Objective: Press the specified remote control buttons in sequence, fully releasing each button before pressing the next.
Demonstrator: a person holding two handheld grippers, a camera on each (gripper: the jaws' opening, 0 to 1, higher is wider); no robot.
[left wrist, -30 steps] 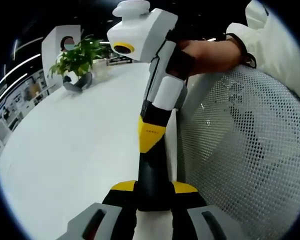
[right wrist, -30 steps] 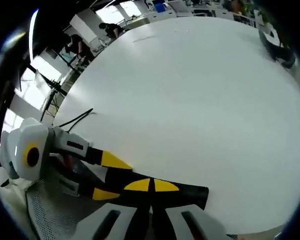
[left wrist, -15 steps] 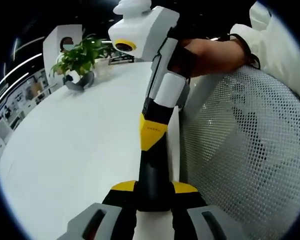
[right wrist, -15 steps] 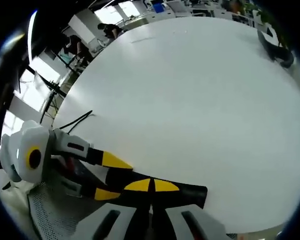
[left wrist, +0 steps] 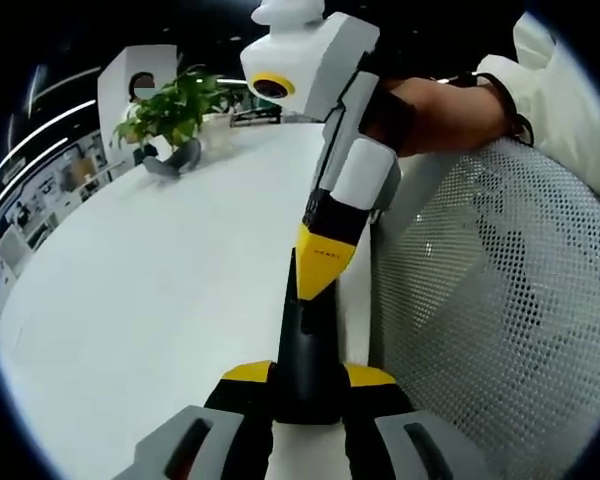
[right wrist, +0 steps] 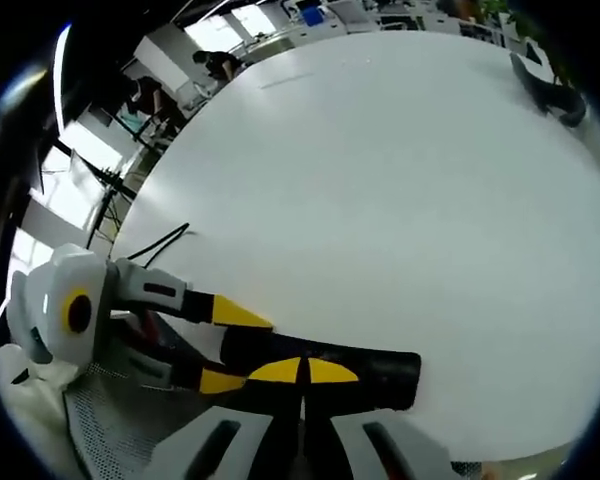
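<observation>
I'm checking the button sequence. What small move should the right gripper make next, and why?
Probably lift the right gripper slightly off the remote. Its shut yellow tips sit against the remote, which the left gripper clamps by the white table; a full release should come before another press. The buttons can't be made out.

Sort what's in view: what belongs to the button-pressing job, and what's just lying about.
Job: remote, clamped in the left gripper; right gripper, jaws together, tip at the remote.
Lying about: plant, mesh chair, cable at the table edge.
</observation>
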